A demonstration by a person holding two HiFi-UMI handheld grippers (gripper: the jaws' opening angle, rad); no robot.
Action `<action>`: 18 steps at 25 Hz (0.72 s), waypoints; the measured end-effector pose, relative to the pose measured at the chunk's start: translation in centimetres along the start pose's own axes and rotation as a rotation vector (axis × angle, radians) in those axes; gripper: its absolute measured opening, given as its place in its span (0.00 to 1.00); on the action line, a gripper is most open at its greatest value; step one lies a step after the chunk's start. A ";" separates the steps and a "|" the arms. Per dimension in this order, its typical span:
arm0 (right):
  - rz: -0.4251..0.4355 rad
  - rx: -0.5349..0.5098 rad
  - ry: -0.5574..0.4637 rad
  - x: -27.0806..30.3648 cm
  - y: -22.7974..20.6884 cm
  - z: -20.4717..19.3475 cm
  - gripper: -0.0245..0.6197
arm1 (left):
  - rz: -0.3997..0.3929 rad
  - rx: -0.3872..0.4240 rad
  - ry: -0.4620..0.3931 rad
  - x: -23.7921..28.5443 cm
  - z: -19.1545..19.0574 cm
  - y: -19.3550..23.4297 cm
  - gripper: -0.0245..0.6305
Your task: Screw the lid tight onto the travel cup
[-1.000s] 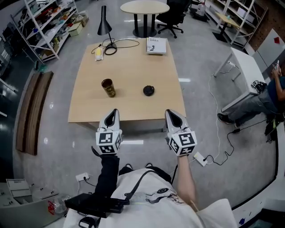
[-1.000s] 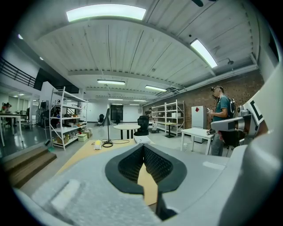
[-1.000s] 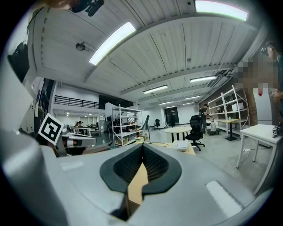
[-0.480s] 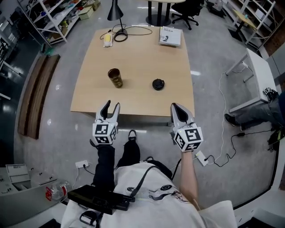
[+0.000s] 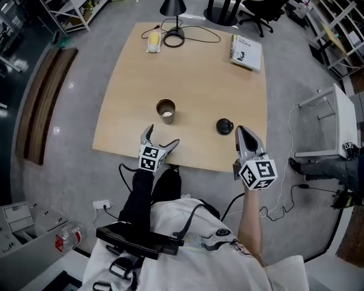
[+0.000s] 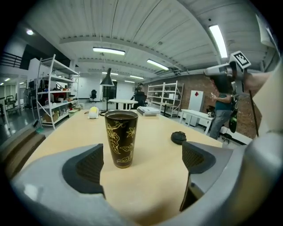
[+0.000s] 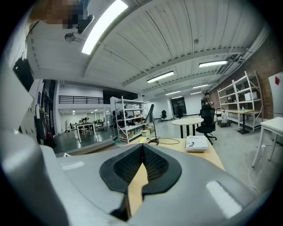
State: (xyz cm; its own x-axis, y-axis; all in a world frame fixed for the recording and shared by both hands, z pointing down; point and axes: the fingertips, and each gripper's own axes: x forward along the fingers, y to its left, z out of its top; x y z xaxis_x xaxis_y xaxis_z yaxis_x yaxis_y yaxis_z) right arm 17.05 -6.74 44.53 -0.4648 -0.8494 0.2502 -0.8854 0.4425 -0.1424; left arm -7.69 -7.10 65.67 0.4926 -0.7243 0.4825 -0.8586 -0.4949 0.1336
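A dark travel cup [image 5: 166,110] with gold leaf print stands upright and uncapped on the wooden table [image 5: 193,74]. Its black lid [image 5: 224,126] lies on the table to the cup's right, apart from it. My left gripper [image 5: 162,135] is over the table's near edge, just short of the cup, and its jaws are opening with nothing between them. In the left gripper view the cup [image 6: 121,138] stands ahead of the spread jaws, with the lid [image 6: 178,137] further right. My right gripper [image 5: 242,132] is shut and empty, close beside the lid on its right.
At the table's far side stand a black lamp [image 5: 173,7] with a looped cable [image 5: 193,35], a yellow object [image 5: 152,41] and a book [image 5: 246,50]. A white side table [image 5: 335,122] and a seated person [image 5: 335,167] are to the right.
Both grippers have moved forward to the table's near edge, towards the cup and lid. The left jaws went from shut to wide open. The right jaws stayed shut.
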 end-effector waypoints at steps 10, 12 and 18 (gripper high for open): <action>-0.010 0.024 0.110 10.7 -1.4 0.9 0.04 | 0.021 0.005 0.089 7.9 -2.8 4.7 0.90; -0.020 0.035 0.137 11.2 -2.0 0.3 0.04 | 0.032 -0.010 0.073 8.9 -2.2 5.2 0.90; -0.031 0.028 0.225 11.1 -3.8 -1.8 0.04 | 0.033 -0.009 0.041 10.7 -1.8 5.5 0.90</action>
State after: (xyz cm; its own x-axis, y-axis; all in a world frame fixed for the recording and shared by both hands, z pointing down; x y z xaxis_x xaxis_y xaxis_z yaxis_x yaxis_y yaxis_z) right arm 15.25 -17.33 49.54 -0.4308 -0.7755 0.4615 -0.9001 0.4065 -0.1570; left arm -7.42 -16.74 73.08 0.4578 -0.7200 0.5216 -0.8757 -0.4664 0.1248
